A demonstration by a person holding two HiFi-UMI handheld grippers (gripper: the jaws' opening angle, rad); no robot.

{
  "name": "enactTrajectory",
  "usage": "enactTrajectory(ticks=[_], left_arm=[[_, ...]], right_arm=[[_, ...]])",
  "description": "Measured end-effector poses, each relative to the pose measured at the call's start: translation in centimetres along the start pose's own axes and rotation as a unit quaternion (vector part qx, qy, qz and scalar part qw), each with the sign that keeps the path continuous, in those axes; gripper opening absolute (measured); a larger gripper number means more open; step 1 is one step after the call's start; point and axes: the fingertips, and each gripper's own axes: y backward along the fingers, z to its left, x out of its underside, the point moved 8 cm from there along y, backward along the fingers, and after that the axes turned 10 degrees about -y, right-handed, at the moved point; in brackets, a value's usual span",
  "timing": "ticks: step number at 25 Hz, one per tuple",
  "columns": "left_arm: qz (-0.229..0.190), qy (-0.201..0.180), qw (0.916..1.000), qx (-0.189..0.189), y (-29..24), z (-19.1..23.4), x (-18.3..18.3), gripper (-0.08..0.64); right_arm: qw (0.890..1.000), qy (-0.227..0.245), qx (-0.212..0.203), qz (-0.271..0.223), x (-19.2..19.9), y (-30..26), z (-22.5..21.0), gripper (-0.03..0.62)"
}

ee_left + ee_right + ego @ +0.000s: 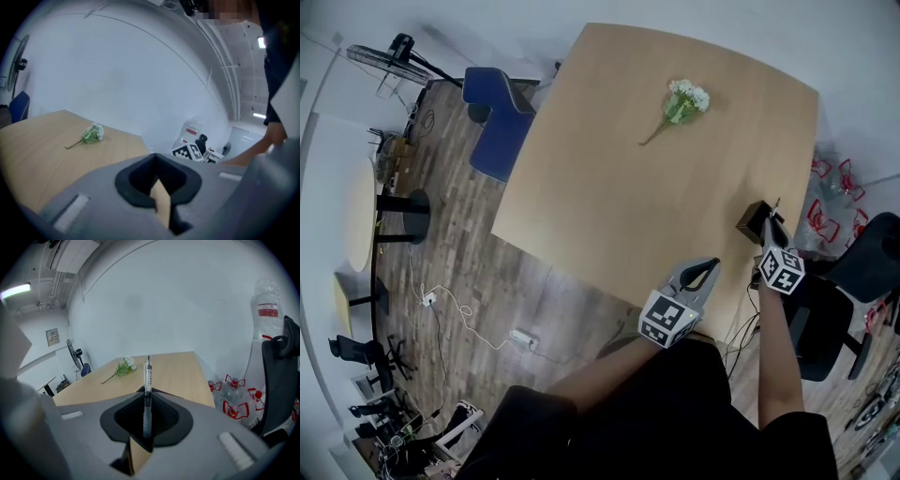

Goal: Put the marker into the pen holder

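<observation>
My right gripper (146, 394) has its jaws pinched shut on the marker (148, 373). The marker's long axis runs straight out along the jaws, with its thin tip pointing away from me toward the far side of the table (176, 371). Its lower, grey part sits in the dark hollow between the jaws, and the white labelled barrel sticks out past them. In the head view the right gripper (771, 230) is at the right edge of the table (609, 187). It is right at the near side of the pen holder (754, 221), a small dark box. The marker's tip (777, 204) shows above the box. I cannot tell whether the marker is touching the box or what is inside it.

My left gripper (154, 159) has its jaws together with nothing between them; only a sliver of tabletop shows through the gap. In the head view the left gripper (711, 266) is near the table's near edge, left of the right gripper and apart from it.

Farther out, a small bunch of flowers (682, 101) lies flat on the far part of the table, its stem pointing left and toward me. A blue chair (497, 117) stands off the table's far left corner. A dark chair (848, 281) and some water bottles (229, 394) are on the right.
</observation>
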Motion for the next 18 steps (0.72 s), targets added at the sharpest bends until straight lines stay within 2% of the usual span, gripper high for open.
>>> enactTrajectory(ticks=[5, 18], left_arm=[[0.002, 0.003, 0.9998, -0.019, 1.9, 0.3, 0.8, 0.002], [0.007, 0.01, 0.9995, -0.028, 4.6, 0.6, 2.3, 0.002]], right_arm=[[1.0, 0.023, 0.003, 0.008, 0.1, -0.1, 0.4, 0.048], [1.0, 0.017, 0.002, 0.005, 0.4, -0.3, 0.7, 0.067]])
